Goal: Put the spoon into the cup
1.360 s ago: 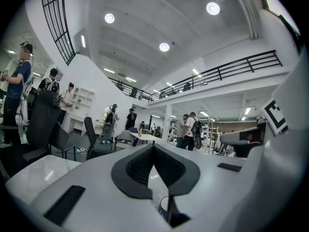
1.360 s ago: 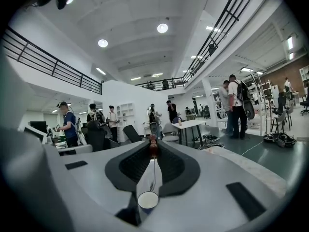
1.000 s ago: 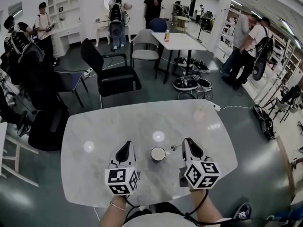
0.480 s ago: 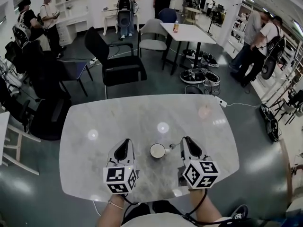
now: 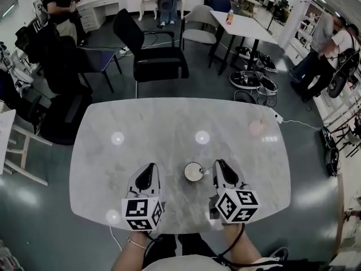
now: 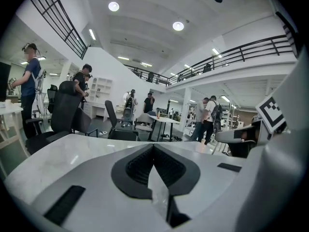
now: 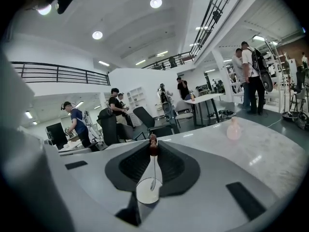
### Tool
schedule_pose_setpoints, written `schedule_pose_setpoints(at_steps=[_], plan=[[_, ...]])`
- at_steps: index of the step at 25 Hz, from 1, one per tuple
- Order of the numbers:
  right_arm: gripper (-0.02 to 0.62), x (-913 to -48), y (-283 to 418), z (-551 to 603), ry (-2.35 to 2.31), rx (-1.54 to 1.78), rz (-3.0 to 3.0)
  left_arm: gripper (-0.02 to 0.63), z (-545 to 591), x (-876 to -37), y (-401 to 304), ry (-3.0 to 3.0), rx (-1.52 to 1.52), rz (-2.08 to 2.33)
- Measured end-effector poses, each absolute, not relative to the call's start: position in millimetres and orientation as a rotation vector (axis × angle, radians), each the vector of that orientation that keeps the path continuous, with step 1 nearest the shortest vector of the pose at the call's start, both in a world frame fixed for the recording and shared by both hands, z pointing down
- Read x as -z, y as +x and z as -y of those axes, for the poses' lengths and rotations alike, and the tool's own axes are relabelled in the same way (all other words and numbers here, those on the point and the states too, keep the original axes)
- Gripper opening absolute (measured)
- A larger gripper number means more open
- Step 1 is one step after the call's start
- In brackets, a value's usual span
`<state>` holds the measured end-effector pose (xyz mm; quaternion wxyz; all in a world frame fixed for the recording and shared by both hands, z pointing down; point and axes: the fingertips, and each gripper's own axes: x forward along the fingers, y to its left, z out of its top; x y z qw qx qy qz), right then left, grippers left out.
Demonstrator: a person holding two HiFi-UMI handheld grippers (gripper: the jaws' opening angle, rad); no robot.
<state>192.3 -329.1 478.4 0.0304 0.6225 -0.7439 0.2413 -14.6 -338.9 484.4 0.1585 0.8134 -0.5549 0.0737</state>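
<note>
While pinched shut in the right gripper [image 7: 153, 151], the spoon [image 7: 152, 172] shows its dark beaded end at the jaw tips.
Left gripper [image 6: 153, 148]: jaws together, empty. Cup [image 5: 193, 172]: upright on marble table [image 5: 163, 123], between both grippers, just beside spoon's end. Pink item [image 5: 256, 129]: farther right. Black chair [image 5: 159, 68]: beyond far edge.

The pale marbled surface [image 5: 113, 168] carries a cup [image 5: 193, 172] just left of the right gripper [image 5: 217, 165], and a small pink object [image 5: 256, 128] well ahead and right of it.

No legible text or markings
</note>
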Motion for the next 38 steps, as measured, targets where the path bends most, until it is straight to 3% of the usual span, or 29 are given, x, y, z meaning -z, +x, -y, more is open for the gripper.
schedule_pose_setpoints(at_steps=[38], plan=[[0.066, -576.6, 148.3, 333.8, 1.711, -0.905, 2.197, 0.018, 319.8, -555.2, -35.6, 2.17, -0.309, 1.586]])
